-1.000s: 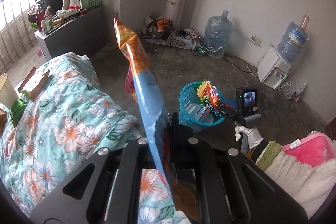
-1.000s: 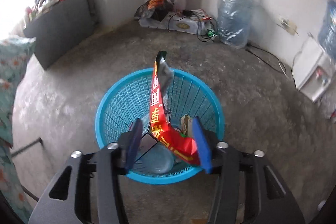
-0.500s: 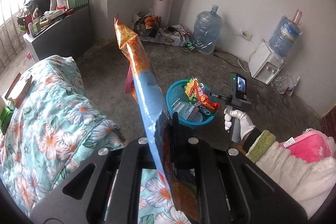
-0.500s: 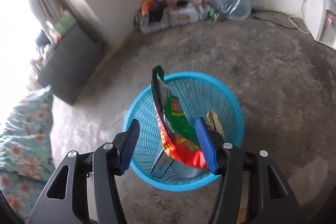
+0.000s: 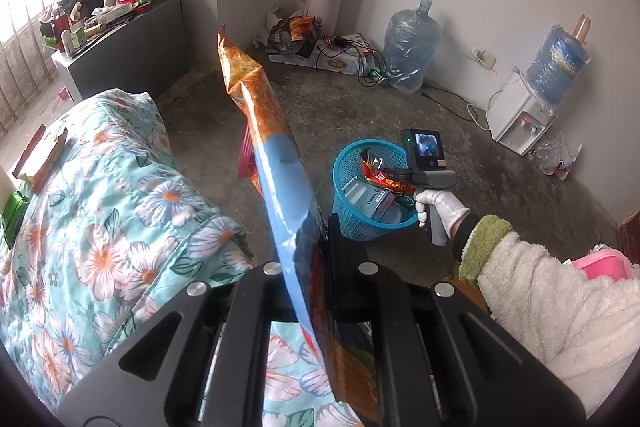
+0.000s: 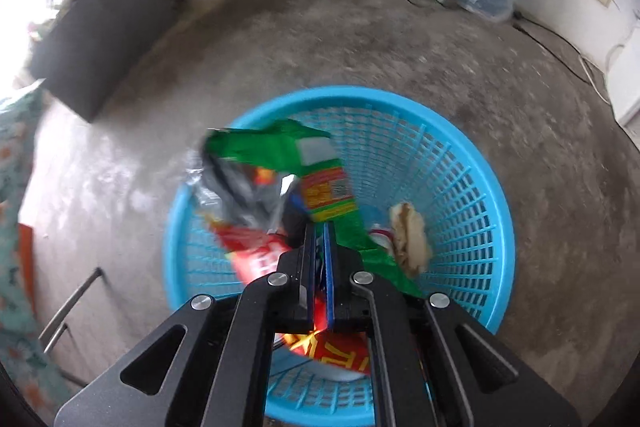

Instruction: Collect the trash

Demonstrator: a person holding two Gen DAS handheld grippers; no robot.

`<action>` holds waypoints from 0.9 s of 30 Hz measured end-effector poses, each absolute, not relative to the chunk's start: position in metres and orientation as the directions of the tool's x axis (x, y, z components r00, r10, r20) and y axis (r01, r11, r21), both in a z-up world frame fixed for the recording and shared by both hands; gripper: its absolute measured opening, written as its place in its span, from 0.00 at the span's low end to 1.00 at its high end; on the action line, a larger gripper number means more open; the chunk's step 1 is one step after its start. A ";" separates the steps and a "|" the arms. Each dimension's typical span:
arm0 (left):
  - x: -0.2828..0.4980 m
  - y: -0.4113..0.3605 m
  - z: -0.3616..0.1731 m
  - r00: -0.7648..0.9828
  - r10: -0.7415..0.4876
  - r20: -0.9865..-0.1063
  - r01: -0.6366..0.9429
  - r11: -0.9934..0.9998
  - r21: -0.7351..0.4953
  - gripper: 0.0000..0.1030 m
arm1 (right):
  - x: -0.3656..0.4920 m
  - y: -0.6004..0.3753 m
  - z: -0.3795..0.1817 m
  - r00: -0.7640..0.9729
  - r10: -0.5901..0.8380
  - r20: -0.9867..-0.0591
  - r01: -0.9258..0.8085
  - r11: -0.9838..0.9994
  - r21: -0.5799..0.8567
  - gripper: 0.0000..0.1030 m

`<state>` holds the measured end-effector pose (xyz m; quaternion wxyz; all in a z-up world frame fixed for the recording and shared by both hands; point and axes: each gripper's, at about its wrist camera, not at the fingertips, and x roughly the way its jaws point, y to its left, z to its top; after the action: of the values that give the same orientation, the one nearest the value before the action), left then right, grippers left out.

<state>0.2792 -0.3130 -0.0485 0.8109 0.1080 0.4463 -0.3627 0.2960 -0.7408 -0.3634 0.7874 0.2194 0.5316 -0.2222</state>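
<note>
Wrapper (image 6: 280, 195) beside closed right gripper (image 6: 319, 247)

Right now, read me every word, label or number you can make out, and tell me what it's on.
"CAN...": grey box in the blue basket; the rest is hidden.
Red wrapper: yellow characters, too blurred to read.
Water bottle label: too small to read.
White carton by the wall: logo unreadable.
</note>
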 end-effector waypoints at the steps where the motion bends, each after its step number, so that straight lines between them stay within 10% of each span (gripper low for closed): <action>1: 0.279 -0.314 -0.048 0.338 -0.492 -0.802 0.687 0.712 -0.148 0.06 | 0.298 -0.745 -0.364 0.344 -0.095 -0.934 0.585 0.800 0.134 0.04; 5: 0.280 -0.317 -0.046 0.338 -0.495 -0.800 0.693 0.706 -0.144 0.06 | 0.276 -0.760 -0.346 0.488 0.025 -0.872 0.604 0.712 0.358 0.06; 8: 0.281 -0.323 -0.043 0.334 -0.505 -0.796 0.703 0.696 -0.146 0.06 | 0.239 -0.771 -0.318 0.616 0.017 -0.788 0.604 0.632 0.486 0.41; 27: 0.335 -0.558 -0.105 0.025 -0.715 -0.699 0.678 0.526 -0.513 0.06 | 0.014 -0.694 -0.221 0.759 -0.268 -0.594 0.648 0.409 0.643 0.44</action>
<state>0.3352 -0.5579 -0.1050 0.7158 -0.0182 0.5005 -0.4866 0.0142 -0.6943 -0.2213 0.8143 0.4651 0.2041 -0.2811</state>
